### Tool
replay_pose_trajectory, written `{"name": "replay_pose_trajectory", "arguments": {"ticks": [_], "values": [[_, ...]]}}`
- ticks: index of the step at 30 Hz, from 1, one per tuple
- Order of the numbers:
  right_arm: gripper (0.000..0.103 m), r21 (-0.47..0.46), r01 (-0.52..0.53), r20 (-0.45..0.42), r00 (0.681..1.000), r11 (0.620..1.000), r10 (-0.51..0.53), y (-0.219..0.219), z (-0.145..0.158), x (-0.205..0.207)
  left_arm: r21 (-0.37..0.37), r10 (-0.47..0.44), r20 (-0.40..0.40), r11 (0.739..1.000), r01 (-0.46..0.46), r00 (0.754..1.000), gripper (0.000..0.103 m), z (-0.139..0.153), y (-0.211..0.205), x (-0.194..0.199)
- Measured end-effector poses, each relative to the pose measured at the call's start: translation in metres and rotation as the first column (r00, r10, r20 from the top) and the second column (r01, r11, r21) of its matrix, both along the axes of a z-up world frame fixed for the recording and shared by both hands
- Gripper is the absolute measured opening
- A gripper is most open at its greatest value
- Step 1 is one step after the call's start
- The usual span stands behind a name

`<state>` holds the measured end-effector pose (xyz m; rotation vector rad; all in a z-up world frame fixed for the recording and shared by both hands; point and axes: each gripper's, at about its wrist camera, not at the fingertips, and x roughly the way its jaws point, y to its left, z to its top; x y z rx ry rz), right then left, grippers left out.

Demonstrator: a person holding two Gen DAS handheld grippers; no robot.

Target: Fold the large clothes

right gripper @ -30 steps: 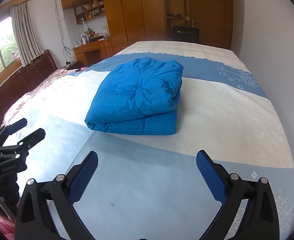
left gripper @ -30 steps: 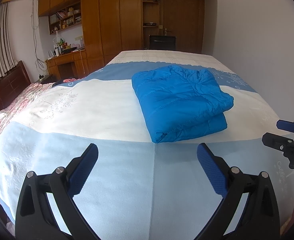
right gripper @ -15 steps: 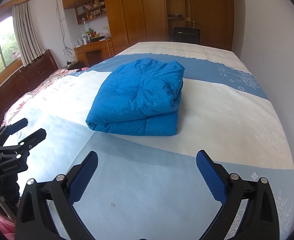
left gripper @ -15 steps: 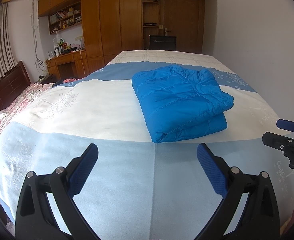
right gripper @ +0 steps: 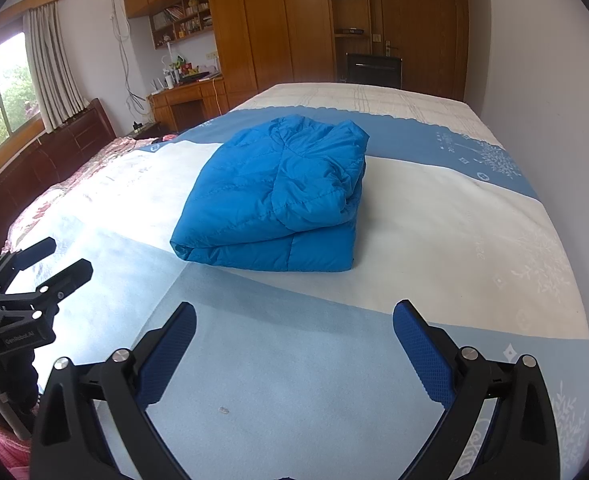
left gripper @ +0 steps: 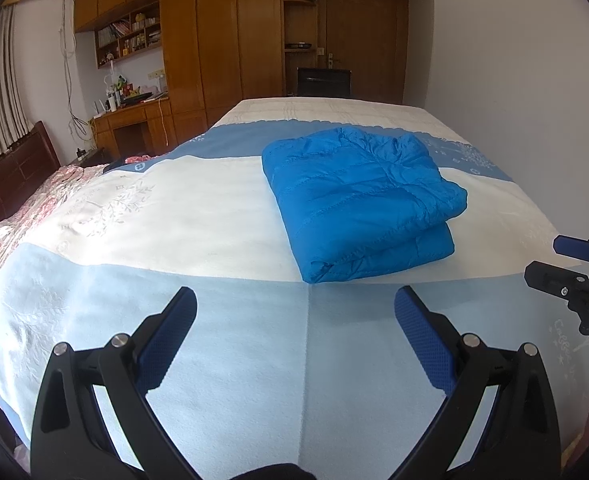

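Both grippers gape wide, holding nothing, and that puffy jacket could spring unfolded if nudged.

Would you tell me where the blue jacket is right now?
The folded blue jacket lies mid-bed on the white band, ahead of both open grippers, touching neither.

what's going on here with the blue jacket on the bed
A person holds a two-finger gripper in each hand over a bed. A blue puffer jacket lies on the bedspread already folded into a compact stack. Neither gripper touches it: the left gripper and the right gripper both hang open and empty on the near side of the jacket. Judging by the bundle, the folding looks finished.
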<state>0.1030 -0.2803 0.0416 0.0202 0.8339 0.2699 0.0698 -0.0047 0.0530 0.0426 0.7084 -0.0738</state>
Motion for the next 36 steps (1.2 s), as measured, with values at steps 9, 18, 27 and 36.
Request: {"name": "replay_pose_trajectory", "arguments": {"ticks": [9,18,27,36], "values": [[0.099,0.001,0.001,-0.001,1.000,1.000,-0.001,-0.0010,-0.0003,0.0009,0.001,-0.007,-0.002,1.000,0.007,1.000,0.098,-0.0004,-0.0025,0.0004],[0.099,0.002,0.004,-0.006,1.000,1.000,-0.004,-0.0041,-0.0014,0.0041,0.002,-0.009,-0.003,1.000,0.009,1.000,0.098,-0.0007,-0.0026,0.0005],[0.099,0.002,0.007,-0.010,1.000,1.000,-0.007,-0.0048,-0.0022,0.0055,0.004,-0.017,-0.007,1.000,0.017,1.000,0.098,-0.0018,-0.0015,0.0013],[0.099,0.001,0.008,-0.013,1.000,1.000,-0.008,-0.0052,-0.0031,0.0062,0.005,-0.024,-0.011,1.000,0.024,1.000,0.098,-0.0021,-0.0029,0.0028]]}}
